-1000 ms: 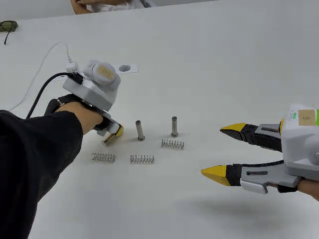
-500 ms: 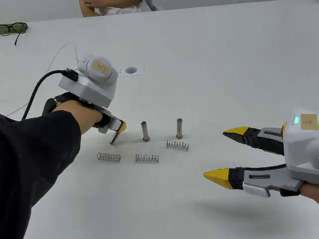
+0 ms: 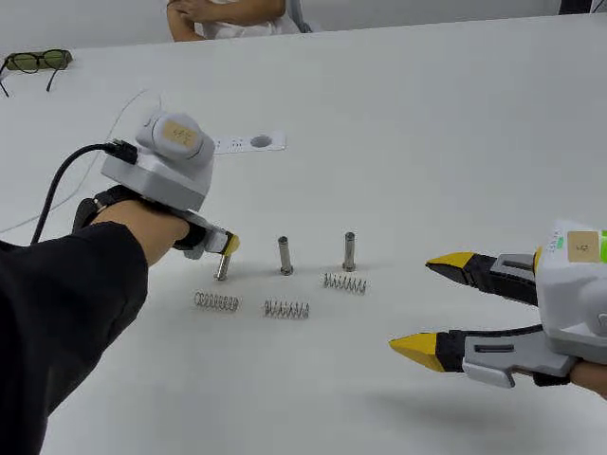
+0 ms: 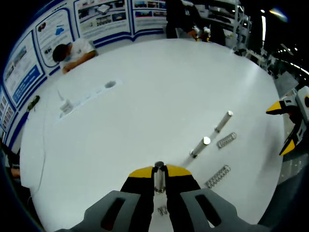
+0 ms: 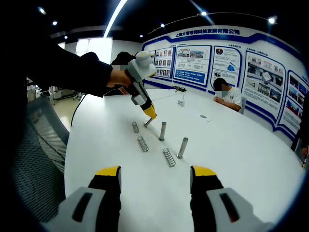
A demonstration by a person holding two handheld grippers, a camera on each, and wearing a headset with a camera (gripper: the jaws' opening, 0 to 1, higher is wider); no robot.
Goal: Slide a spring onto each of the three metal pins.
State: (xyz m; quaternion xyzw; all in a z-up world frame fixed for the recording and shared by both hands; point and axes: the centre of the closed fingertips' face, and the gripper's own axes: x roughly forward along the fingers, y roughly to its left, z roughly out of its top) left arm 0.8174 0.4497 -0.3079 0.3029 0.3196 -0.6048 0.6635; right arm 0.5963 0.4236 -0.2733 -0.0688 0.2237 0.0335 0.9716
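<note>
While the left claw [image 3: 226,248] is clamped on the leftmost pin [image 3: 222,268], the right claw [image 3: 411,303] hangs spread apart over bare counter [image 3: 455,142], well apart from the springs [image 3: 286,309].

Three metal pins [image 3: 222,271] [image 3: 285,256] [image 3: 349,251] and three springs [image 3: 216,301] [image 3: 286,309] [image 3: 344,282].

Left hand-held gripper [image 3: 225,248] angled down, jaws pinched; right hand-held gripper [image 3: 413,303] level, jaws apart.
</note>
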